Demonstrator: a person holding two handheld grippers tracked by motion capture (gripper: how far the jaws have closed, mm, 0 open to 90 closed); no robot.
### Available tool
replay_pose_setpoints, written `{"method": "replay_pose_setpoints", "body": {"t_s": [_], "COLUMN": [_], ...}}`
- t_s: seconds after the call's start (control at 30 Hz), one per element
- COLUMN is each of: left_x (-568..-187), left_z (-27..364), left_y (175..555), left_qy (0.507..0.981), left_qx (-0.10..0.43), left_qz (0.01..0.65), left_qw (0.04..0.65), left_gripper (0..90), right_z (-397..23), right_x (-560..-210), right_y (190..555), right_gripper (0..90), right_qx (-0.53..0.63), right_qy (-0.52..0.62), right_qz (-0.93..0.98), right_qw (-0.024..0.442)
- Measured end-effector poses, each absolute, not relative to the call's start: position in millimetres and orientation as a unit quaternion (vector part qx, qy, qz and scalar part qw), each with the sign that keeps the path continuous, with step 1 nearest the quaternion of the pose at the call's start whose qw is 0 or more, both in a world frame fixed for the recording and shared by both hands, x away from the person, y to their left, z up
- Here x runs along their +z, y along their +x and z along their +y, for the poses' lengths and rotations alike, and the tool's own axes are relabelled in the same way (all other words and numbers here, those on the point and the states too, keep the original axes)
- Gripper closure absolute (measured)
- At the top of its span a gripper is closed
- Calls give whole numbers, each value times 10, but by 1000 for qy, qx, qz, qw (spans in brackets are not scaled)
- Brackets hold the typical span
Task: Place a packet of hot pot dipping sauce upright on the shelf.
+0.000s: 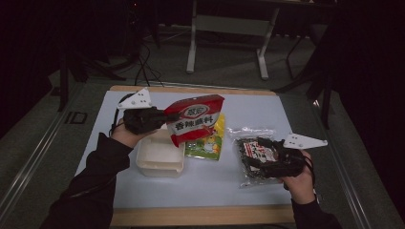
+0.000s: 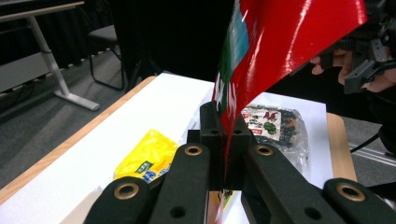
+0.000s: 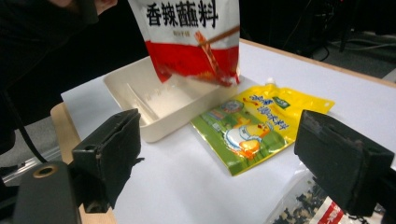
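Over the white tray (image 1: 160,160) at the counter's (image 1: 143,195) left half, the left claw (image 1: 160,119) holds a red sauce packet (image 1: 195,118) off the surface, its jaws clamped tight on one edge of the film; the left gripper view shows the red sheet (image 2: 280,42) rising straight from between the closed black jaws. Packet hangs tilted, lower corner just above the tray's far rim, not yet inside. Step in hand reads as packing the packets into the tray, this one being carried to it. A yellow-green pouch (image 1: 207,140) lies flat just beside the tray's right side, touching or nearly so. Farther right, a clear bag of dark dried bits (image 1: 255,155) lies on the counter under the right claw (image 1: 261,160). The right gripper view shows that claw's jaws standing wide apart with nothing pinched between them, the bag's corner (image 3: 308,205) low in frame. Tray looks bare inside. Next move, as judged: lower the red packet until it rests in the tray, then release; the floppy film may fold or catch on the rim, so a flat, slow descent seems wise.
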State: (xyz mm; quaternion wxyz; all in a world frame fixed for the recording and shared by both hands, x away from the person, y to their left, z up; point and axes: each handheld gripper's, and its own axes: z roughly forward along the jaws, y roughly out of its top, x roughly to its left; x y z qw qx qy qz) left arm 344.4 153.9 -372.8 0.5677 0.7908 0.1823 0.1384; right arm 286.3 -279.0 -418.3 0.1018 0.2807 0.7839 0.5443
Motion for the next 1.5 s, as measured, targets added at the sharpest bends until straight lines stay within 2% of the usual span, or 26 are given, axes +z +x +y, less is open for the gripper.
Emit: {"method": "replay_pose_setpoints", "body": {"t_s": [0.17, 0.77, 1.5], "left_x": [-3760, -3857, -4203], "left_z": [1704, 2162, 2376], "left_y": [3605, 4141, 4388], "left_qy": [788, 785, 801], "left_qx": [133, 173, 183], "left_qz": [188, 223, 221], "left_qw": [571, 552, 525], "left_gripper": [900, 900, 900], "right_z": [-2800, -2924, -2994], "right_x": [-4245, -4376, -4406], "right_y": [2870, 2881, 2909], "right_gripper": [142, 146, 152], "right_qx": [546, 544, 546], "right_qy": [284, 300, 309], "right_qz": [783, 780, 776], "right_qw": [90, 74, 62]}}
